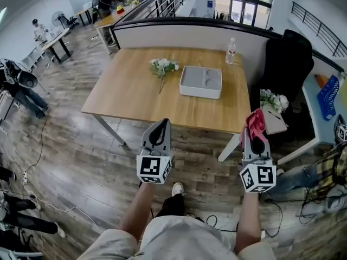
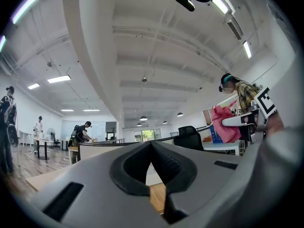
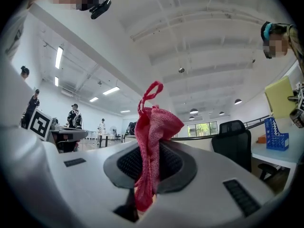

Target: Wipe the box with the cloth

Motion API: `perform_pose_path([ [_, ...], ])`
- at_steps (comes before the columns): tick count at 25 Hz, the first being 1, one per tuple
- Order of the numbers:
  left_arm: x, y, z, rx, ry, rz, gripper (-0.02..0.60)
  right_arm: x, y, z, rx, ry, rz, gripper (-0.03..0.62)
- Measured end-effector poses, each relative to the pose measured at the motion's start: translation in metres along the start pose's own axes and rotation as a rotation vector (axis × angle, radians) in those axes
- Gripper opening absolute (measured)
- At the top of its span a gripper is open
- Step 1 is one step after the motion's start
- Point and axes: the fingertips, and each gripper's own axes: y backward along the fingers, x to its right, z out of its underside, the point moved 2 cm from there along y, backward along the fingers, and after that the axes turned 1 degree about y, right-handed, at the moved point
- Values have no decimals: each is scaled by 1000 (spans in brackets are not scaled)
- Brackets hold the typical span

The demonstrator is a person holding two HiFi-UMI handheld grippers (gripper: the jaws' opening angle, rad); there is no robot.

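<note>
Right gripper view: right gripper point(image 3: 149, 164) jaws clench a bunched pink-red woven cloth point(image 3: 154, 127); left gripper point(image 2: 152, 145) jaws pressed together, empty.

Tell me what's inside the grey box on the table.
The grey box shows only moulded hollows, with nothing loose in them. Its near wall hides a strip of the bottom behind it.

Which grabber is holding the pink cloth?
The right gripper: the cloth is pinched between its jaws and sticks out above them. The left gripper has its jaws together with nothing between them.
</note>
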Motion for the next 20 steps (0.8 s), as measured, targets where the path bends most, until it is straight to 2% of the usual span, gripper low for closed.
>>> perform_pose_path([
  [7,-39,-39,2,2,14,4,14,-7,-55,-4,-10,3,1,63],
  [20,-107,-95,27,-26,18,-5,14,-25,-152,19,-38,-21,-15,63],
])
